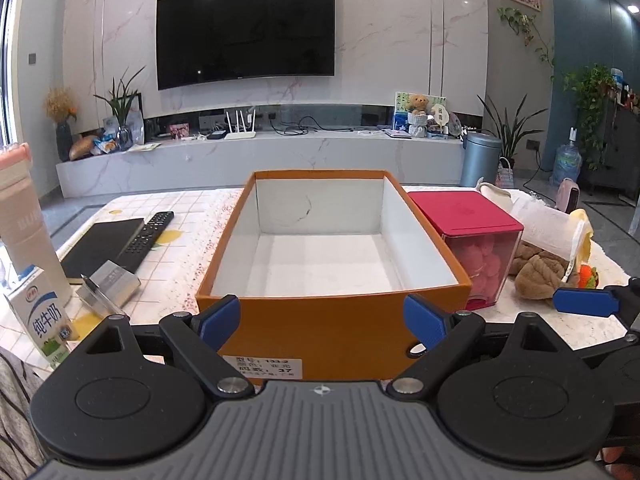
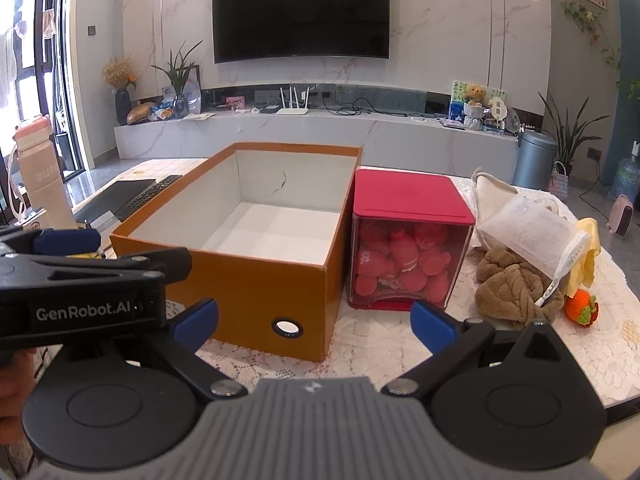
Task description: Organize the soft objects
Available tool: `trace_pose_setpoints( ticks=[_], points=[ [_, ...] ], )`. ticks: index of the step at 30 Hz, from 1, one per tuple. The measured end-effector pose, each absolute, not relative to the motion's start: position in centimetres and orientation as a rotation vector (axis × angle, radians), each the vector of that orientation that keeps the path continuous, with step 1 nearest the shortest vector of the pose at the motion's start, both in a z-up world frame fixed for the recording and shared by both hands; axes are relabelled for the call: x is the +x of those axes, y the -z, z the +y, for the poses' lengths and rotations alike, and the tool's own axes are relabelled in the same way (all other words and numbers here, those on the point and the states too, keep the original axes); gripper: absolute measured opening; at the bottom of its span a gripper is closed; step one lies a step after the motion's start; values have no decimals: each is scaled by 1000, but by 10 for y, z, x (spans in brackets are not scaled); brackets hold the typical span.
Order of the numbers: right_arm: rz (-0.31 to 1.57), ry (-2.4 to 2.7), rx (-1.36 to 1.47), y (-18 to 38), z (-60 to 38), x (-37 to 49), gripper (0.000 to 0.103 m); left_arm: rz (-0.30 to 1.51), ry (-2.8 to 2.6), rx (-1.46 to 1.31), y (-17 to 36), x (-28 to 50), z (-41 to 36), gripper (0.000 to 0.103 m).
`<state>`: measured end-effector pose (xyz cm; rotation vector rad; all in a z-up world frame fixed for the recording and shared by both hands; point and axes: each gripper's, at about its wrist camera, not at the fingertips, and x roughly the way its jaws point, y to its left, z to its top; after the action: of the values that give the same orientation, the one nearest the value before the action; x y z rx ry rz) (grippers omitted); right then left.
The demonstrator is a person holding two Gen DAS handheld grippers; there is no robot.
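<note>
An open orange box (image 1: 328, 316) with a white empty inside stands on the table; it also shows in the right wrist view (image 2: 256, 296). To its right lies a pile of soft things: a brown plush cloth (image 2: 512, 284), a white mesh pouch (image 2: 528, 232), a yellow cloth (image 2: 588, 248) and an orange knitted toy (image 2: 582, 308). The brown cloth (image 1: 536, 272) also shows in the left wrist view. My left gripper (image 1: 322, 320) is open and empty at the box's near wall. My right gripper (image 2: 314, 318) is open and empty, in front of the box's right corner.
A clear case with a red lid (image 2: 408, 240) full of pink plush toys stands between box and pile. Left of the box lie a black notebook (image 1: 100, 244), a remote (image 1: 148, 236), a milk carton (image 1: 40, 316) and a pink bottle (image 2: 38, 176). A lace cloth (image 2: 360, 356) covers the table.
</note>
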<state>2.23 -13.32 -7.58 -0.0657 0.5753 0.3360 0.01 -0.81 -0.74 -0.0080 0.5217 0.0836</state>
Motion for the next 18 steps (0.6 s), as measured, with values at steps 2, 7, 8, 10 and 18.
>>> trace_pose_setpoints(
  ticks=[2,7,8,10,18],
  points=[
    [575,-336,-71,76,-132,22,100,521,-89,-9,8,0,-7,103],
    [571,-333,-90,76,-130,21,100,512,-70,31,8,-2,-8,90],
    [569,-331,-99,76,-129,21,100,509,-68,34,8,-2,-9,90],
    [567,-331,-105,76,-129,20,100,513,-66,22,8,-2,-8,90],
    [570,-339,-78,76,-130,19,100,532,-68,-17,8,-2,-4,90]
  ],
)
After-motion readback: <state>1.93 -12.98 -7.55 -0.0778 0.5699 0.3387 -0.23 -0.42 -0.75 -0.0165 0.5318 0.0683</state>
